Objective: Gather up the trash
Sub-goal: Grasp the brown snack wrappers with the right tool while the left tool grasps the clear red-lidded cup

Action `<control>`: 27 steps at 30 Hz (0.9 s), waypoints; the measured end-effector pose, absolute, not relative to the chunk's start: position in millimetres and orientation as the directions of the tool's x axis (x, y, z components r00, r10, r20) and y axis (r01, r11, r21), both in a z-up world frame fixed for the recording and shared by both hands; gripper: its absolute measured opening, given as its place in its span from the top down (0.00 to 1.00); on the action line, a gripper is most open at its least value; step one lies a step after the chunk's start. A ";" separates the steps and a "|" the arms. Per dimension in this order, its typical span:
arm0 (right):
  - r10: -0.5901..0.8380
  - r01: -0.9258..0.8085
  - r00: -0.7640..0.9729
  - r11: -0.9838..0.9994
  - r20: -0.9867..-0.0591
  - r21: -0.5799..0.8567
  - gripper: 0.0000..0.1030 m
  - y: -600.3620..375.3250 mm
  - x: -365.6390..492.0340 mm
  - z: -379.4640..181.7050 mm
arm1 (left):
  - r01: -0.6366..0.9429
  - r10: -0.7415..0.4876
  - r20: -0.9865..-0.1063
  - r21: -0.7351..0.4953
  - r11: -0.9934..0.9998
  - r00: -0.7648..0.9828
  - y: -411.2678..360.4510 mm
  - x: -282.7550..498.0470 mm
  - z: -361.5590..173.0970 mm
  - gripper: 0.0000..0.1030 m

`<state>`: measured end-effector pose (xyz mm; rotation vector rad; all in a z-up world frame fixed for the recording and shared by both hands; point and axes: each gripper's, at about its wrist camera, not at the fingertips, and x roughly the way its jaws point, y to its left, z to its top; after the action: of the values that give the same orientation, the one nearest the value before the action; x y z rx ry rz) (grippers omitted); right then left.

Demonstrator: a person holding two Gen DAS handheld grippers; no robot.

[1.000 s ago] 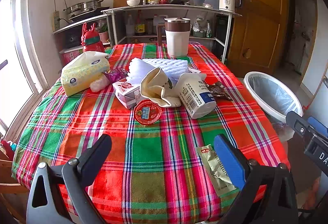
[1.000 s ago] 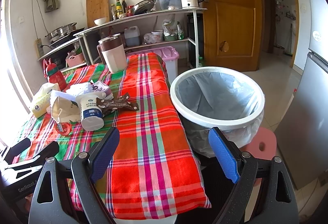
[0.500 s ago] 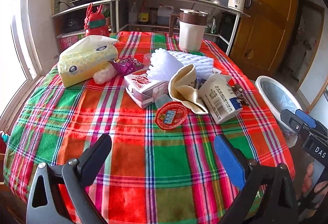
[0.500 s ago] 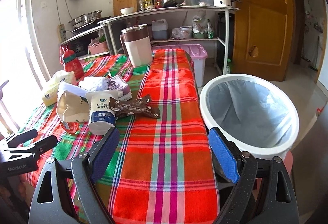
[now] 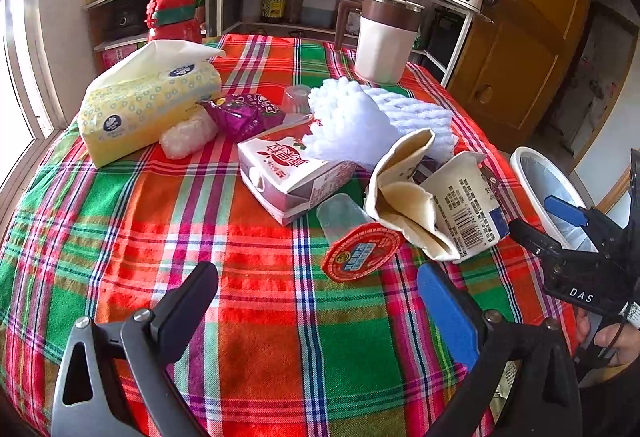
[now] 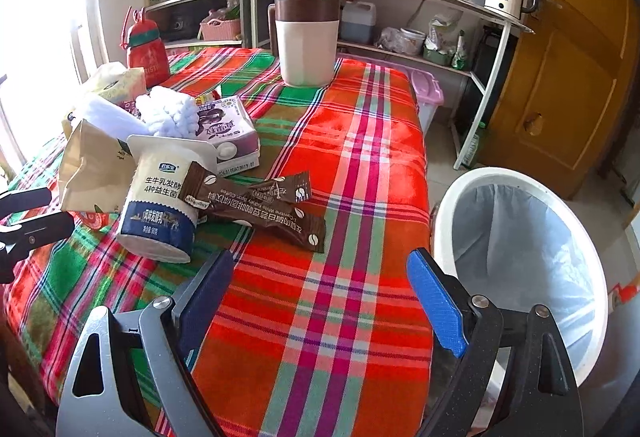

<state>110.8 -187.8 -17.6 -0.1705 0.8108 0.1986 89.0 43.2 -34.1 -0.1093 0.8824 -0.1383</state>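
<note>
Tablecloth [image 6: 344, 165] lies bare right of centre, up to the edge beside the lined bin [image 6: 520, 237] at lower right. Left gripper [image 5: 316, 301] and right gripper [image 6: 320, 277]: jaws apart, empty. Yogurt cup [image 6: 160, 205] lies tipped, touching coffee sachets [image 6: 260, 205].

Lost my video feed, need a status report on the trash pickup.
Both tools open, empty. Wrappers, yogurt cup on table. Bin beside table, path clear.

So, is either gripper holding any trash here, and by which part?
Nothing is held. The left gripper and right gripper both hover open above the tablecloth.
</note>
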 end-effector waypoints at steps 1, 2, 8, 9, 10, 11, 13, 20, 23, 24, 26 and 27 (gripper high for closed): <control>0.110 -0.252 0.664 0.964 -0.739 -0.083 0.14 -186.1 114.3 -18.7 | 0.077 -0.166 -0.763 -0.152 0.985 0.624 41.7 90.8 -34.7 0.02; 0.112 -0.268 0.661 0.959 -0.742 -0.094 0.14 -183.2 117.8 -19.4 | 0.081 -0.171 -0.763 -0.155 0.985 0.624 40.2 92.2 -34.8 0.02; 0.163 -0.360 0.638 0.927 -0.753 -0.105 0.20 -167.6 135.5 -23.3 | 0.105 -0.193 -0.775 -0.163 0.981 0.601 29.3 103.9 -40.6 0.09; 0.151 -0.361 0.645 0.924 -0.749 -0.124 0.23 -165.8 136.4 -23.1 | 0.102 -0.193 -0.776 -0.165 0.981 0.601 28.7 104.9 -41.3 0.11; 0.142 -0.361 0.653 0.922 -0.744 -0.141 0.29 -164.4 136.5 -23.0 | 0.099 -0.192 -0.778 -0.166 0.981 0.599 28.3 106.1 -42.4 0.14; 0.138 -0.361 0.656 0.921 -0.742 -0.148 0.34 -163.8 136.1 -22.8 | 0.099 -0.192 -0.778 -0.166 0.981 0.598 27.7 107.6 -43.6 0.17; 0.150 -0.370 0.650 0.919 -0.745 -0.138 0.39 -163.9 136.5 -23.3 | 0.089 -0.187 -0.773 -0.168 0.982 0.606 28.4 107.8 -42.7 0.22; 0.170 -0.372 0.640 0.922 -0.750 -0.108 0.70 -166.9 138.2 -24.1 | 0.104 -0.204 -0.768 -0.178 0.979 0.606 25.7 111.8 -41.7 0.41; 0.180 -0.379 0.630 0.921 -0.755 -0.096 0.81 -167.2 139.6 -25.5 | 0.110 -0.219 -0.765 -0.191 0.975 0.606 26.3 111.4 -40.8 0.52; 0.183 -0.379 0.627 0.921 -0.757 -0.092 0.82 -167.6 140.0 -25.9 | 0.112 -0.219 -0.766 -0.191 0.975 0.605 26.5 111.0 -40.7 0.52; 0.200 -0.391 0.614 0.918 -0.764 -0.074 0.83 -167.9 140.5 -26.4 | 0.115 -0.217 -0.767 -0.186 0.976 0.604 27.1 109.0 -40.7 0.53; 0.225 -0.404 0.604 0.913 -0.765 -0.050 0.83 -169.0 140.3 -25.7 | 0.113 -0.217 -0.766 -0.187 0.976 0.605 27.5 108.8 -40.9 0.53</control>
<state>140.3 -169.0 -25.7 -0.2281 0.8486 0.3679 108.8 27.5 -40.9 -0.1236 0.9021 -0.1913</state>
